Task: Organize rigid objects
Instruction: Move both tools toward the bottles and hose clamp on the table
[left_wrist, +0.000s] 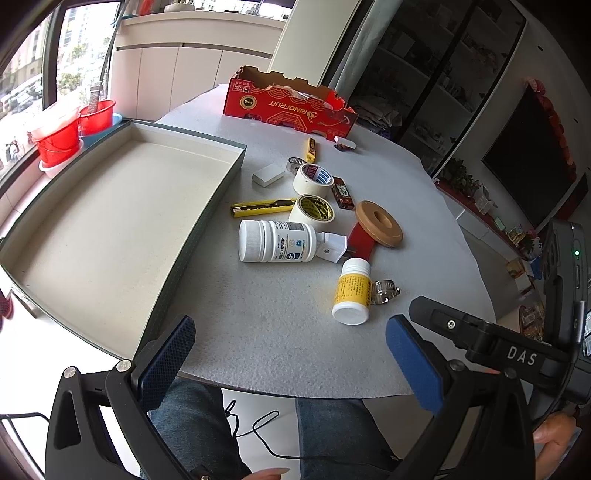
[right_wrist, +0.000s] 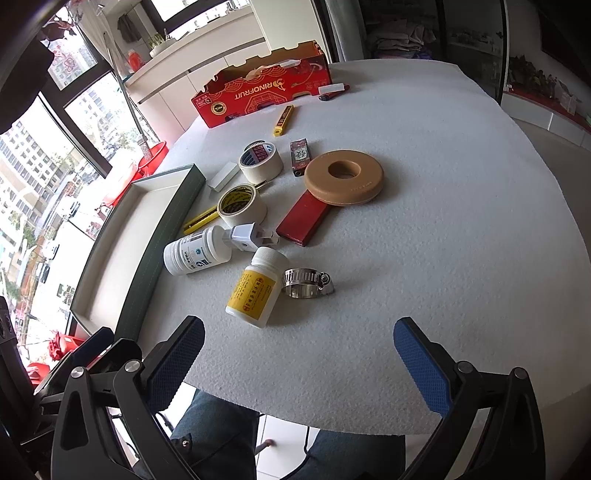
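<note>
An empty grey tray (left_wrist: 207, 218) (right_wrist: 147, 258) lies on the table's left. Right of it is a scatter of small things: a white pill bottle (left_wrist: 275, 242) (right_wrist: 195, 253) on its side, a yellow-labelled bottle (left_wrist: 352, 291) (right_wrist: 256, 288), a metal hose clamp (left_wrist: 386, 291) (right_wrist: 306, 282), two tape rolls (left_wrist: 312, 208) (right_wrist: 240, 205), a tan ring (left_wrist: 378, 223) (right_wrist: 343, 177) over a red flat case (right_wrist: 303, 219), a white plug (left_wrist: 334, 247) (right_wrist: 247, 236) and a yellow cutter (left_wrist: 258, 207). My left gripper (left_wrist: 291, 360) and right gripper (right_wrist: 299, 363) hover open at the near edge, holding nothing.
A red cardboard box (left_wrist: 288, 105) (right_wrist: 262, 86) stands at the far side with a second yellow cutter (left_wrist: 311, 149) (right_wrist: 283, 120), a white block (left_wrist: 267, 176) and a small dark box (left_wrist: 342, 194) nearby. Red buckets (left_wrist: 62, 138) sit by the window. A person's legs (left_wrist: 332, 435) are below the table edge.
</note>
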